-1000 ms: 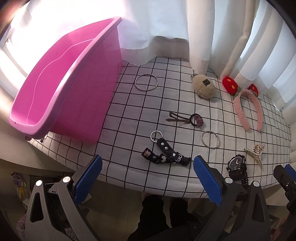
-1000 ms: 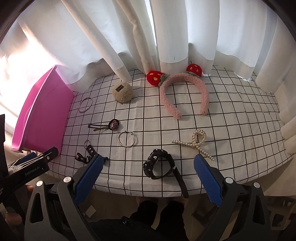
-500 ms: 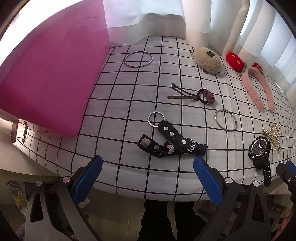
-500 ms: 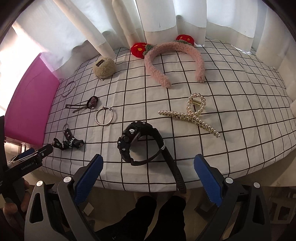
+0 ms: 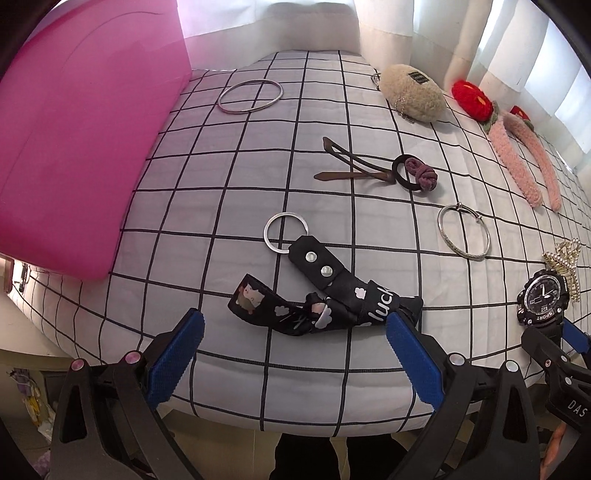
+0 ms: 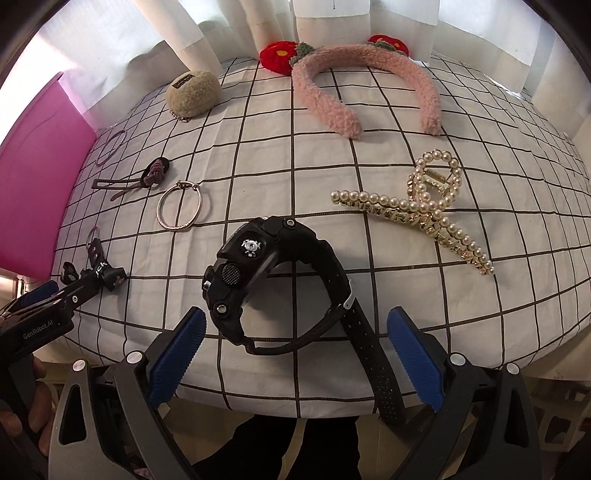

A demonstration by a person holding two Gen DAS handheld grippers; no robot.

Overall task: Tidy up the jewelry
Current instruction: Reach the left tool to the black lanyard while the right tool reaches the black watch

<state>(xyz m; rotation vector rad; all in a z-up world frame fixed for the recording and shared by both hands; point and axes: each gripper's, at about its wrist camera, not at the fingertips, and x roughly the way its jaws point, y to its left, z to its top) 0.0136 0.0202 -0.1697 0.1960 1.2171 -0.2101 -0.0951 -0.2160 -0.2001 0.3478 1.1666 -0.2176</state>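
A black strap keychain (image 5: 325, 288) with a metal ring lies near the table's front edge, just ahead of my open left gripper (image 5: 295, 350). A black sport watch (image 6: 273, 280) lies on its side just ahead of my open right gripper (image 6: 295, 350); it also shows in the left wrist view (image 5: 541, 301). A pearl hair claw (image 6: 424, 210), a thin bracelet (image 6: 180, 206), a hair tie with a brown clip (image 5: 388, 171), a silver bangle (image 5: 250, 95), a beige fuzzy pouch (image 5: 412, 92) and a pink fuzzy headband (image 6: 369, 85) lie on the grid cloth.
A large pink tub (image 5: 74, 147) stands at the left of the table. White curtains (image 6: 325, 22) hang along the far edge. The cloth (image 5: 236, 177) covers the table, whose front edge is just ahead of both grippers.
Both grippers have moved forward and lower toward the table. The keychain and the watch now sit close in front of the open fingers. No object has moved.
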